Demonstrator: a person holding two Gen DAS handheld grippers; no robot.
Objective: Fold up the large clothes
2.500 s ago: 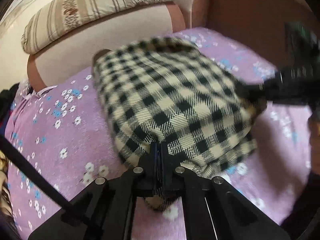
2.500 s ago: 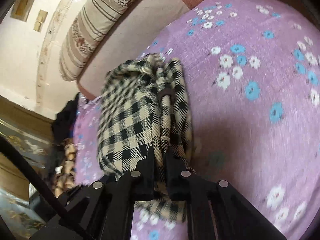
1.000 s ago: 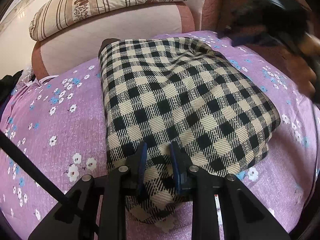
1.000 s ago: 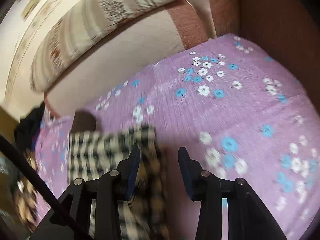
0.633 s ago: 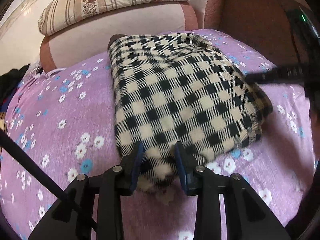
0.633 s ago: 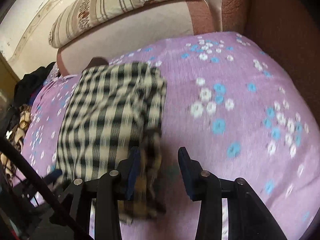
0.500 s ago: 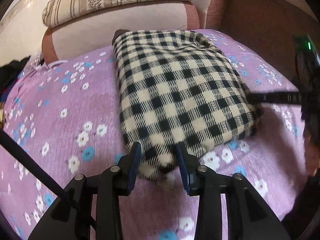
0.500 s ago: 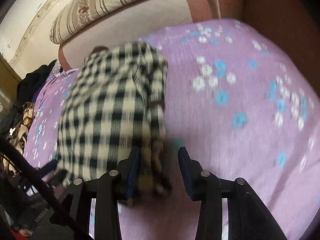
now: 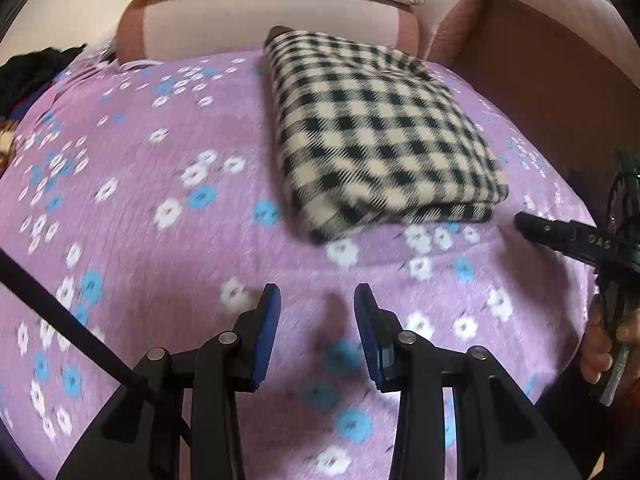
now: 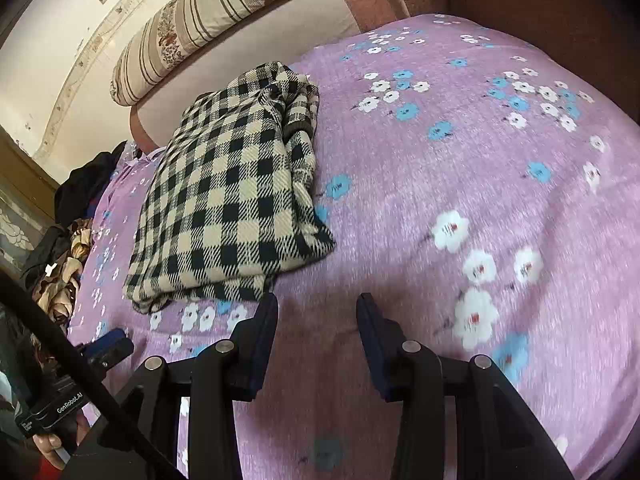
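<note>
A black-and-cream checked garment point(image 9: 376, 136) lies folded in a flat rectangle on the purple flowered sheet point(image 9: 140, 200), near the sofa back. My left gripper point(image 9: 318, 300) hovers over bare sheet on the near side of it, open, with nothing between its blue pads. In the right wrist view the garment point(image 10: 228, 200) shows its layered edge on the right side. My right gripper point(image 10: 318, 308) stands open just off the garment's near right corner, holding nothing. One black finger of the right gripper point(image 9: 560, 236) reaches in from the right in the left wrist view.
A striped pillow point(image 10: 224, 4) rests on the pink sofa back point(image 9: 260, 28). A brown armrest point(image 9: 540, 80) walls the right side. Dark clothes point(image 10: 80, 188) are heaped past the sheet's left end. A hand point(image 10: 48, 444) holds the left gripper's handle.
My left gripper has let go of the garment's near edge, opened and pulled back off it. The right gripper, open throughout, swung in and down beside the garment's near right corner.
</note>
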